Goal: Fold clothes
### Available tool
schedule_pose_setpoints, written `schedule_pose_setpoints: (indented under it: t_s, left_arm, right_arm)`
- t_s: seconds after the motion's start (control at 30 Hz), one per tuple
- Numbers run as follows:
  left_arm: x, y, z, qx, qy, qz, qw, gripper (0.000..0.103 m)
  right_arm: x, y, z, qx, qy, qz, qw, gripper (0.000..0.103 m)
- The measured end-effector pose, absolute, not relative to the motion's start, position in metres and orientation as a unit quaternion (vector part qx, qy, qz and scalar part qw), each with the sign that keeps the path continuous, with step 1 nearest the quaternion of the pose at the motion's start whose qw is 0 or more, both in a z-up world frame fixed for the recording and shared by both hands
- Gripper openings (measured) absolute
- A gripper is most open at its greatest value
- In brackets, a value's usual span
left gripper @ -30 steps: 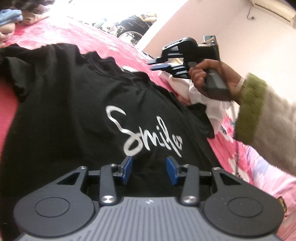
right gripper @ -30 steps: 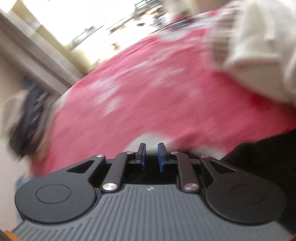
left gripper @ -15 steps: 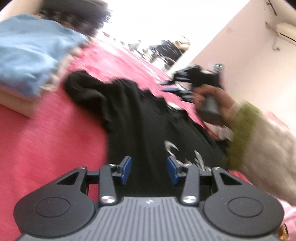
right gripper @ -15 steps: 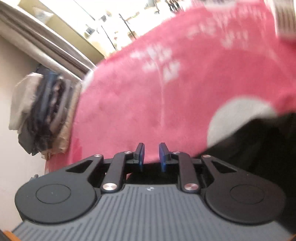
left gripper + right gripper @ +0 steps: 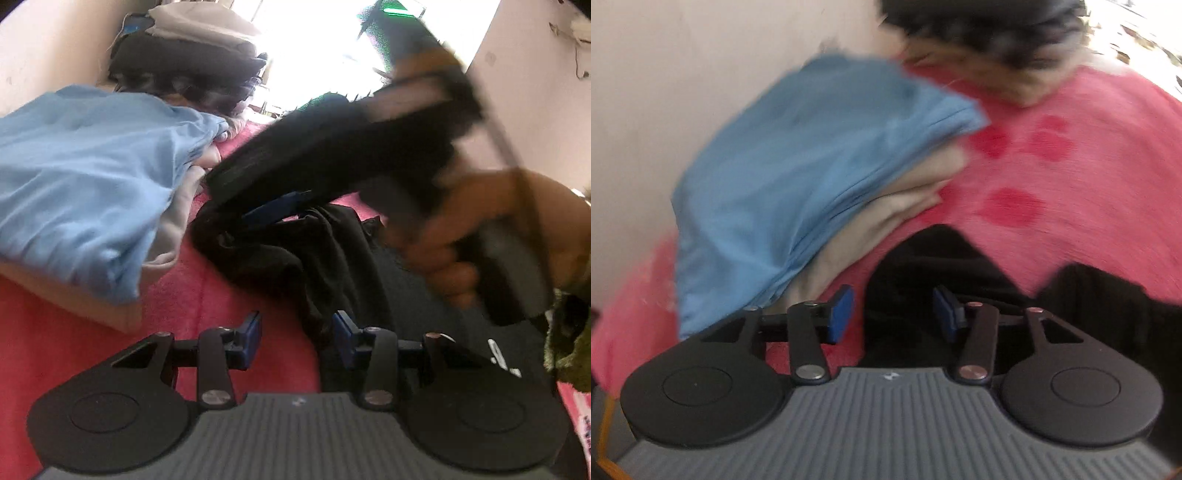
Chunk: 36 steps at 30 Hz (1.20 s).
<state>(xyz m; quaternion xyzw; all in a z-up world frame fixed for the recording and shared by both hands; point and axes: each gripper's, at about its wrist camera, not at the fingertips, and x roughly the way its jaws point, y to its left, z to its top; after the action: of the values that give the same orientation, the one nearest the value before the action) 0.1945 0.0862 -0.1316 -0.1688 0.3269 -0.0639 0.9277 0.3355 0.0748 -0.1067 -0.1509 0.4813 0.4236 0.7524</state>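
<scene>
Black fabric of the T-shirt [image 5: 295, 254] was seen bunched on the pink bedspread [image 5: 192, 295], just beside a folded stack topped by a blue garment [image 5: 85, 177]. The left claw [image 5: 297, 334] was held wide apart above the bedspread, with the shirt's edge near its right blue pad and nothing gripped. The right claw [image 5: 892, 312], carried in the person's hand [image 5: 480, 251], was likewise spread wide, with black cloth lying between and beyond its pads; contact could not be told through the blur. Darker clothes [image 5: 184, 66] were piled behind the stack against the wall.
</scene>
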Motion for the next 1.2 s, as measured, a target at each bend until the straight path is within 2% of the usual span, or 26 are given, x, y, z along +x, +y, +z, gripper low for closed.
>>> schedule_pose_setpoints:
  t_s: [0.03, 0.1, 0.13, 0.17, 0.33, 0.43, 0.6, 0.63, 0.7, 0.77, 0.87, 1.0, 1.2]
  left_arm:
    - [0.195, 0.084, -0.132, -0.167, 0.325, -0.066, 0.928, 0.043]
    - [0.193, 0.081, -0.132, -0.162, 0.321, -0.067, 0.931, 0.043]
    - [0.191, 0.081, -0.132, -0.160, 0.318, -0.069, 0.932, 0.043]
    - [0.189, 0.080, -0.131, -0.159, 0.314, -0.073, 0.933, 0.043]
    - [0.177, 0.069, -0.124, -0.128, 0.313, -0.128, 0.932, 0.048]
    - [0.171, 0.058, -0.124, -0.096, 0.309, -0.155, 0.933, 0.052]
    - [0.184, 0.050, -0.127, -0.083, 0.308, -0.162, 0.934, 0.052]
    - [0.186, 0.049, -0.127, -0.081, 0.306, -0.163, 0.935, 0.052]
    - [0.188, 0.045, -0.125, -0.073, 0.302, -0.166, 0.936, 0.052]
    - [0.186, 0.037, -0.121, -0.057, 0.295, -0.172, 0.938, 0.052]
    - [0.187, 0.026, -0.115, -0.038, 0.277, -0.184, 0.942, 0.052]
    - [0.190, 0.011, -0.111, -0.026, 0.263, -0.207, 0.942, 0.052]
    - [0.217, 0.002, -0.122, -0.053, 0.308, -0.190, 0.930, 0.048]
  right_arm:
    - [0.334, 0.081, -0.113, -0.167, 0.480, 0.421, 0.752, 0.044]
    - [0.341, 0.061, -0.108, -0.114, 0.472, 0.421, 0.766, 0.025]
    - [0.345, 0.048, -0.104, -0.079, 0.467, 0.421, 0.774, 0.008]
    - [0.350, 0.035, -0.100, -0.043, 0.461, 0.420, 0.781, 0.005]
    - [0.358, -0.057, -0.079, 0.158, 0.406, 0.407, 0.803, 0.005]
    - [0.348, -0.137, -0.093, 0.270, 0.379, 0.352, 0.812, 0.008]
    - [0.350, -0.214, -0.153, 0.347, 0.444, 0.232, 0.793, 0.011]
    - [0.350, -0.222, -0.159, 0.364, 0.446, 0.220, 0.787, 0.013]
    - [0.354, -0.232, -0.165, 0.399, 0.446, 0.215, 0.772, 0.025]
    - [0.355, -0.229, -0.164, 0.415, 0.448, 0.211, 0.763, 0.042]
    - [0.358, -0.227, -0.162, 0.426, 0.457, 0.200, 0.755, 0.044]
    - [0.354, -0.219, -0.142, 0.384, 0.459, 0.180, 0.781, 0.044]
    - [0.359, -0.212, -0.134, 0.330, 0.480, 0.176, 0.793, 0.044]
